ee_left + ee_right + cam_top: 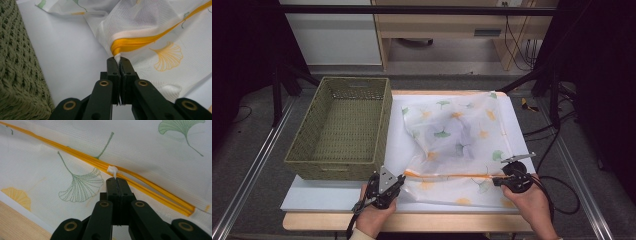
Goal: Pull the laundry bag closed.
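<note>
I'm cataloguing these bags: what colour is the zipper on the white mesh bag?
Orange-yellow zipper on the white mesh leaf-print bag, clearest in the right gripper view.

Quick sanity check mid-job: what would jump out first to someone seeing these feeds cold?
The white mesh laundry bag with ginkgo leaves, spread right of the empty green woven basket. Its orange zipper runs along the near edge: the left gripper is shut on the bag's corner at the zipper's end, while the right gripper pinches the white zipper pull.
</note>
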A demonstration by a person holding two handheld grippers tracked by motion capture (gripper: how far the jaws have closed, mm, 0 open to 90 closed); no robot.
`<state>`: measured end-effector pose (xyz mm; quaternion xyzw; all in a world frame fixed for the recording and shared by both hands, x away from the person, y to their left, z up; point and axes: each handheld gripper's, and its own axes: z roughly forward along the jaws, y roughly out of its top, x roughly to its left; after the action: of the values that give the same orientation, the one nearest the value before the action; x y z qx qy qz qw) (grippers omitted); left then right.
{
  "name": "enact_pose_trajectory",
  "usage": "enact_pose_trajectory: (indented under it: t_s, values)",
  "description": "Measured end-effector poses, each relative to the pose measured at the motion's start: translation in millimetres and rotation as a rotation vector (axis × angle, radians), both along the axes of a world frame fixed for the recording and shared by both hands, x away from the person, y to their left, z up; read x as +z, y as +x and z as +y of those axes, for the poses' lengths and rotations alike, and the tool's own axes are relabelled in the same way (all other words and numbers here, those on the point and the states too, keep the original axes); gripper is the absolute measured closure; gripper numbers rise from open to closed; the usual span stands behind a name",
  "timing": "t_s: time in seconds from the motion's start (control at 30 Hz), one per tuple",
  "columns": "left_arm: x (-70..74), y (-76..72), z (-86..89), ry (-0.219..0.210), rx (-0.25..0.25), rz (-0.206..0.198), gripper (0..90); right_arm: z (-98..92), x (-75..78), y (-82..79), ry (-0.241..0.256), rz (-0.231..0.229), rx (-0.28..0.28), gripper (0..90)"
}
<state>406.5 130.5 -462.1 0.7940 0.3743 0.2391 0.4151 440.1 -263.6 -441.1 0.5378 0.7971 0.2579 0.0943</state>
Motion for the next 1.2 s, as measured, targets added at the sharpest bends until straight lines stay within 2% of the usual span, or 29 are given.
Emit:
enact_pose_trajectory:
  t_s: [0.33, 0.4, 0.57, 0.77, 0.8, 0.87, 1.2]
  values:
    - [-0.7, -0.4, -1.5, 0.001, 0.001, 0.0, 88.2, -1.8, 0.9, -0.7, -0.004, 0.001, -0.002, 90.0]
    - [-0.4, 0.2, -0.4, 0.0, 0.004, 0.002, 88.1, -2.9, 1.0, -0.9, -0.02, 0.002, -0.013, 90.0]
    - [-0.4, 0.0, -1.1, -0.002, -0.001, 0.002, 88.2, -10.4, 1.3, -2.1, -0.002, 0.002, -0.03, 90.0]
    - [-0.6, -0.1, -1.4, 0.001, 0.001, 0.001, 88.2, -12.4, 1.4, -3.0, 0.003, 0.004, -0.023, 90.0]
    - [-0.5, 0.2, -1.0, -0.002, 0.0, 0.004, 88.2, -12.7, 1.4, -3.1, -0.012, 0.003, -0.03, 90.0]
    - [-0.5, 0.1, -1.1, 0.0, 0.0, 0.003, 88.2, -13.7, 1.4, -3.1, 0.002, 0.006, -0.033, 90.0]
    - [-0.7, 0.1, -1.7, 0.0, -0.002, 0.005, 88.2, -17.8, 1.4, -3.7, 0.001, 0.007, -0.035, 90.0]
